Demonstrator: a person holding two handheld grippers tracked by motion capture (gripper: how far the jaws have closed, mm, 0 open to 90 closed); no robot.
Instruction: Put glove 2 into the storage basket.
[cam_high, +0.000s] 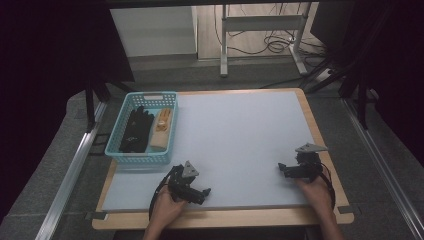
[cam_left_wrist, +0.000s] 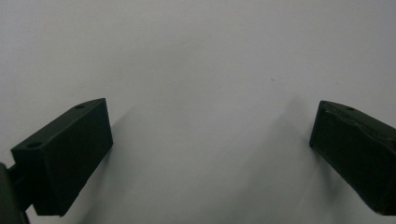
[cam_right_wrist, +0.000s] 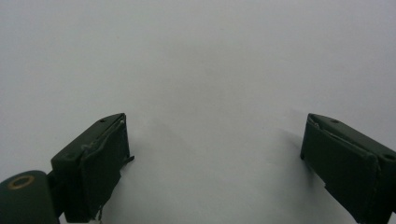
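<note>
Nothing looks started: the left gripper (cam_high: 204, 192) and right gripper (cam_high: 283, 169) rest low in the frame on the pale mat (cam_high: 240, 135), jaws spread wide and holding nothing. The black glove (cam_high: 136, 130) and tan glove (cam_high: 162, 127) lie side by side in the turquoise basket (cam_high: 131, 159) at left centre, probably awaiting removal. Grey carpet and trailing cables (cam_high: 272, 42) fill the top

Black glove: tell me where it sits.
High view: the black glove lies in the blue basket at the table's far left, beside a tan glove, beyond the left tongs.
</note>
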